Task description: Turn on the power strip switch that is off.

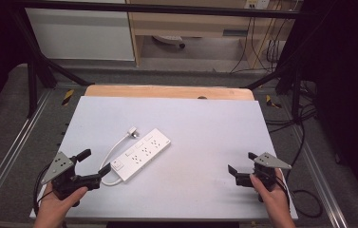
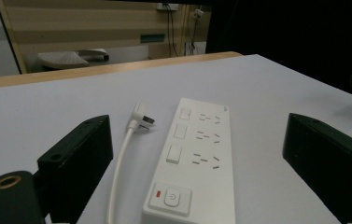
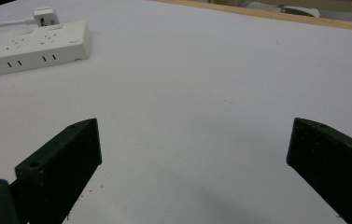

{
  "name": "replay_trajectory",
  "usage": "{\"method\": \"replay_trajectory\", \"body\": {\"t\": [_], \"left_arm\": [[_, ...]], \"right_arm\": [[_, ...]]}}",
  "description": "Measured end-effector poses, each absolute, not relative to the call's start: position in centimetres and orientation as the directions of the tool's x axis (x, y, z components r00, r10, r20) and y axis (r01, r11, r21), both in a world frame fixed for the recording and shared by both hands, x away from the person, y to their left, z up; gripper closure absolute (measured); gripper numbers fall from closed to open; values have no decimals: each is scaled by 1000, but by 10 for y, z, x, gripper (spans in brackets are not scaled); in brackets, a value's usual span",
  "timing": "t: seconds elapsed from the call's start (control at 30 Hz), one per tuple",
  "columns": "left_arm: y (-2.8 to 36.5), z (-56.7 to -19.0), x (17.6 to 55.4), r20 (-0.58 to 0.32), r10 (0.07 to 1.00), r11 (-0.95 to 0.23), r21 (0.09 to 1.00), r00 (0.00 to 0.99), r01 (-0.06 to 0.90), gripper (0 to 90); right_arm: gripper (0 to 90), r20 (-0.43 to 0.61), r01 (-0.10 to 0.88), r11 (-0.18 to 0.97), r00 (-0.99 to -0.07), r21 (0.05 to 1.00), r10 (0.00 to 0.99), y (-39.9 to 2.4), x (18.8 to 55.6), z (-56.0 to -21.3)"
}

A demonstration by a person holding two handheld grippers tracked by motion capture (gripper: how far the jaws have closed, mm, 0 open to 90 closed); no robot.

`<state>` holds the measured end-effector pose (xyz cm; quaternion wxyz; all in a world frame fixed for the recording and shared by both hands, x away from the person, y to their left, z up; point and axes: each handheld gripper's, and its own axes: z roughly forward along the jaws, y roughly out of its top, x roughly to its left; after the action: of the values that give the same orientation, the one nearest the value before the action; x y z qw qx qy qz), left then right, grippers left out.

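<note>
A white power strip (image 1: 141, 153) lies at an angle on the white table top (image 1: 205, 128), left of centre, its switch end toward the front. Its white cable loops round to a plug (image 1: 132, 131) resting on the board behind it. My left gripper (image 1: 95, 161) is open at the front left, its jaws just short of the strip's switch end (image 2: 170, 199), nothing between them. In the left gripper view the strip (image 2: 197, 158) and the plug (image 2: 141, 119) lie ahead. My right gripper (image 1: 241, 163) is open at the front right over bare table, far from the strip (image 3: 31, 45).
A wooden strip (image 1: 167, 91) borders the table's far edge. Metal frame rails (image 1: 5, 152) run along both sides. Cables (image 1: 300, 128) trail on the floor at the right. Beyond the table stand a white cabinet (image 1: 81, 33) and wooden shelving (image 1: 191, 23).
</note>
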<state>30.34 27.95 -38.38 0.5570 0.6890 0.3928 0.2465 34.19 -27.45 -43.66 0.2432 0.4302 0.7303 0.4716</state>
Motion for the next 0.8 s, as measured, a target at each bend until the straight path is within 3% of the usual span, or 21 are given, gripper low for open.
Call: {"method": "replay_trajectory", "body": {"t": [0.8], "left_arm": [[274, -373, 313, -94, 808, -86, 958, 581, 275, 93]], "right_arm": [[36, 55, 402, 182, -511, 898, 858, -275, 342, -437]]}}
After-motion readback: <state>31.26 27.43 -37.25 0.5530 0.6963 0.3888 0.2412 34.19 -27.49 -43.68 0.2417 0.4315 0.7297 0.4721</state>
